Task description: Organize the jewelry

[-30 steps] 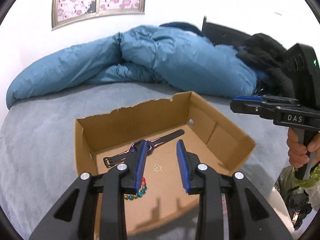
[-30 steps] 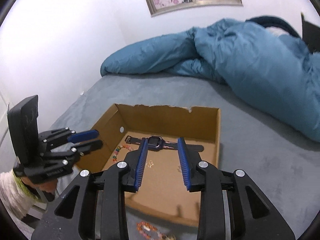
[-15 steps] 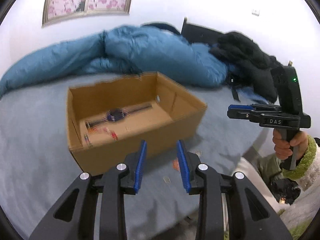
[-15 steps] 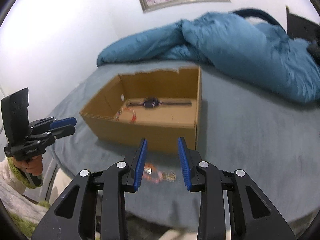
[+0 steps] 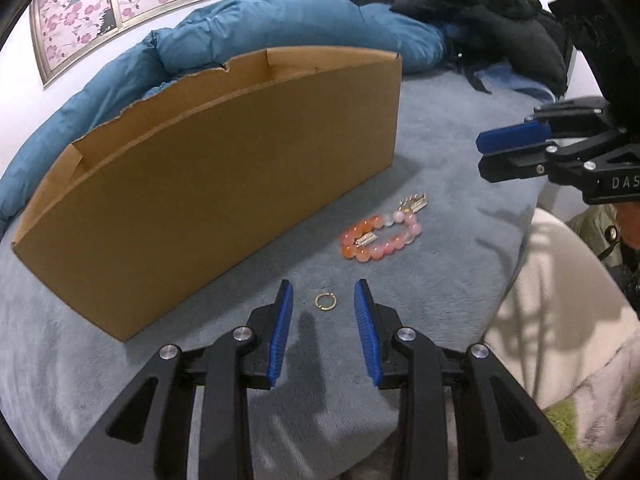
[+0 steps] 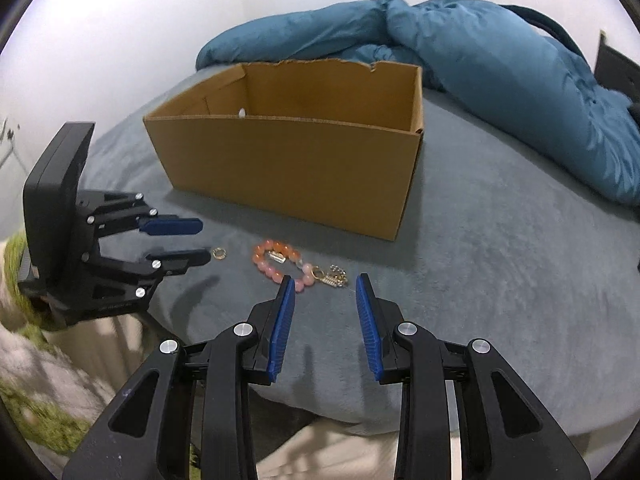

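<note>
Between the spread jaws of the left gripper [image 5: 324, 292], just ahead of the tips, lies a small gold ring [image 5: 325, 302] on the grey blanket [image 5: 440, 280]. Lower straight, centre, close gently. Right gripper [image 6: 325, 288], jaws parted and empty, pitched downward toward the pink bead bracelet [image 6: 280, 265] before the cardboard box [image 6: 288, 160].

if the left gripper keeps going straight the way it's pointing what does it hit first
Most likely the small gold ring, which lies on the grey blanket just ahead of the left gripper, in line with the gap between its open jaws. Depth is hard to judge, so the fingertips may meet the blanket beside it.
</note>
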{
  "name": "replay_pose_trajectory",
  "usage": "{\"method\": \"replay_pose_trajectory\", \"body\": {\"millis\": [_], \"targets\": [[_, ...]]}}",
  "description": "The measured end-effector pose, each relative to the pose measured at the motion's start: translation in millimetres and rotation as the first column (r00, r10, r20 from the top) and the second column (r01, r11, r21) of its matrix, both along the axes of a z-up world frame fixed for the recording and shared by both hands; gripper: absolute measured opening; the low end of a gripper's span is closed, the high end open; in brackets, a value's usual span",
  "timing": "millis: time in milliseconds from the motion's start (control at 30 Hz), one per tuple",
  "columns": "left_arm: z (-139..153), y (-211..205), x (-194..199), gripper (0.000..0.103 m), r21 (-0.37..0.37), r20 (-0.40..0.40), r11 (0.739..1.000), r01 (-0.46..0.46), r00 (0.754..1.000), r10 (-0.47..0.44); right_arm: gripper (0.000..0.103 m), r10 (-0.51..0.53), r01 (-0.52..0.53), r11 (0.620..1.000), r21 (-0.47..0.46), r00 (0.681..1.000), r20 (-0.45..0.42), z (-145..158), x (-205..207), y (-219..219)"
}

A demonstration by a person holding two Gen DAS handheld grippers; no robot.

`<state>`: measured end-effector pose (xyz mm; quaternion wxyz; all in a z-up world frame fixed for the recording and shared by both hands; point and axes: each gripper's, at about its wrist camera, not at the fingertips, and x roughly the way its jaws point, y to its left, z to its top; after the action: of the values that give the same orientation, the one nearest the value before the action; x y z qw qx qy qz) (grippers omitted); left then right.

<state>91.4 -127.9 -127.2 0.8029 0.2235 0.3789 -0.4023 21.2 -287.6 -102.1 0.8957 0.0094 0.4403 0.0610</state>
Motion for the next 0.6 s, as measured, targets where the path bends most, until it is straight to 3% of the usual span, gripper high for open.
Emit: {"method": "replay_pose_trajectory", "body": {"millis": [233, 467, 600], "targets": [[-20, -8, 6, 0.028, 0.048, -0.01, 0.998, 0.027, 1.0, -0.027, 0.03, 0.036, -0.036, 0.999, -0.016, 0.999, -0.026, -15, 5, -9], [-26, -10, 13, 0.012, 0.039, -0.017, 0.999, 0.021, 1.0, -0.02, 0.029, 0.049, -0.05, 0.999, -0.019, 0.998, -0.045, -23, 10, -12], [-25, -10, 14, 0.012, 0.033, -0.019, 0.999, 0.019, 1.0, -0.018, 0.024, 0.057, -0.058, 0.998, -0.002, 0.997, -0.053, -27, 17, -15]]}}
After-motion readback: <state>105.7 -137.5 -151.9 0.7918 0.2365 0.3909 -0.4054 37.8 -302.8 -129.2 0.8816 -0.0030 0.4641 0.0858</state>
